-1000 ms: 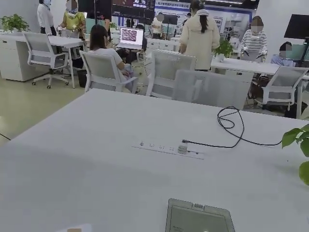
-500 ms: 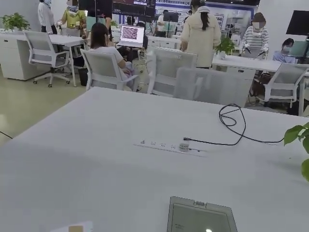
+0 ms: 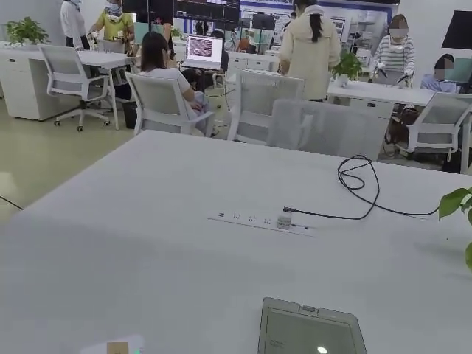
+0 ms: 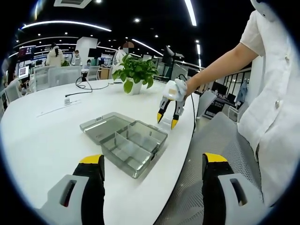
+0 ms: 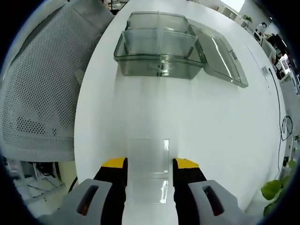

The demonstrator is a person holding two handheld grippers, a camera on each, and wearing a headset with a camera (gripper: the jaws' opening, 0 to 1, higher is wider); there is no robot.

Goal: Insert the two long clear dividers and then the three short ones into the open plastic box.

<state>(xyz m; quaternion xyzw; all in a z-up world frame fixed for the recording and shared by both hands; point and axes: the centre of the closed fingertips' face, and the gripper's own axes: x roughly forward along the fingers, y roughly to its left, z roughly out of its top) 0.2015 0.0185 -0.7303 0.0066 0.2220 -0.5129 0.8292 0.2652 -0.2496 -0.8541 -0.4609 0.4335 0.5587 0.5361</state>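
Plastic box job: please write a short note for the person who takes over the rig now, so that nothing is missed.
Left tongs: open, empty, facing the plastic box.
Right tongs: open, over clear dividers lying flat on the table near its edge.
Box: open, lid folded out flat beside it. A cross wall seems to stand inside; whether it is a divider, I cannot tell.
To do: insert the long dividers, then the short ones.

1. Left gripper (image 4: 153, 159): grey moulded jaw bases with slots, black fingers, yellow tips.
2. Right gripper (image 5: 150, 164): same grey, black and yellow scheme.
3. Person: white short-sleeved top (image 4: 276, 93) with small buttons.
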